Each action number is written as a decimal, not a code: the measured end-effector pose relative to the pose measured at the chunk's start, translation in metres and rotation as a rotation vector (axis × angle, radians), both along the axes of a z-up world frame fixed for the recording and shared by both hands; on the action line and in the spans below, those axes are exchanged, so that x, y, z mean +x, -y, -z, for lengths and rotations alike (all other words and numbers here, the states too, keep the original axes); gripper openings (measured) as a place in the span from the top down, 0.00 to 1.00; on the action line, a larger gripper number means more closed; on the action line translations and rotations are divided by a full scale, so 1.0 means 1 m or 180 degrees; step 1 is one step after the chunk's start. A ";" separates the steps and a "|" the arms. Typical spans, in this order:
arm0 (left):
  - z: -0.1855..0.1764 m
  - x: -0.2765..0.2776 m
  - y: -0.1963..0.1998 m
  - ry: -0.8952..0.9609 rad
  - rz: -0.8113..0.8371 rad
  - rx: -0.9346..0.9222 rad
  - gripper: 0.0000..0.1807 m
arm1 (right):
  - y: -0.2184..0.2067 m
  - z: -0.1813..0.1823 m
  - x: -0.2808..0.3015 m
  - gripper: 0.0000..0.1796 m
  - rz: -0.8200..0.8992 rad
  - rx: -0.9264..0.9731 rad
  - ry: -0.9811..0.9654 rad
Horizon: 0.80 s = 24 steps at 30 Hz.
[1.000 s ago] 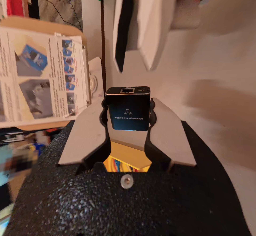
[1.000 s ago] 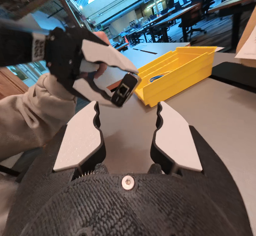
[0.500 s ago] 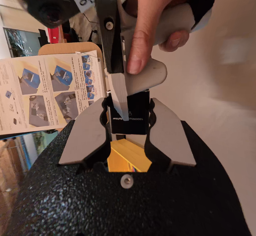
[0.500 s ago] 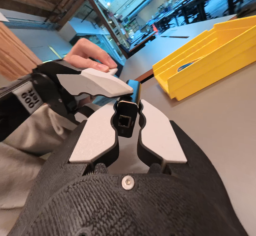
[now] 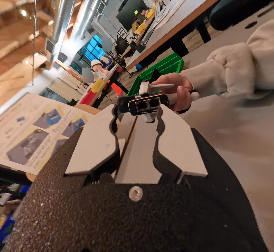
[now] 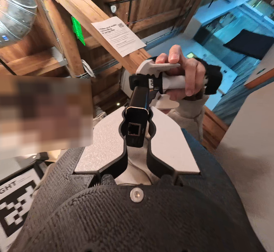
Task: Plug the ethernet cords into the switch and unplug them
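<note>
A printed instruction sheet (image 5: 29, 132) lies left of the tongs, a green bin (image 5: 161, 68) sits beyond them, and a paper notice (image 6: 118, 35) hangs on a wooden beam (image 6: 83, 9) above.

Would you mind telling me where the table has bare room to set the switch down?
The grey table is bare right of the left hand-held gripper, beneath the sleeve. Crowded: instruction sheet on the left, green bin behind.

Warm indoor light; my view bends at the edges, far background smeared with blur, blue window glow.
</note>
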<state>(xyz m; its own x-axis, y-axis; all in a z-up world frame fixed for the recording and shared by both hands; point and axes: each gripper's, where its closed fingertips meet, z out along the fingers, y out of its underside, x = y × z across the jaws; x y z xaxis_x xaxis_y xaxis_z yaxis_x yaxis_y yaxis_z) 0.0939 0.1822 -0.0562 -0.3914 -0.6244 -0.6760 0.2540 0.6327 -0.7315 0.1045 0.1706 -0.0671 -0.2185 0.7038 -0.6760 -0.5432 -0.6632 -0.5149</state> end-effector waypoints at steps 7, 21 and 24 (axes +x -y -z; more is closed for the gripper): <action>0.024 0.005 0.001 0.0313 -0.0238 0.1643 0.72 | 0.007 0.007 -0.003 0.86 -0.0242 -0.0061 0.0056; 0.030 0.010 0.003 0.0482 -0.0425 0.1996 0.85 | -0.012 0.017 -0.008 0.78 0.0265 -0.0009 0.0364; 0.028 0.009 0.004 0.0410 -0.0458 0.1637 0.86 | -0.015 0.011 0.000 0.72 0.0805 0.0445 0.0619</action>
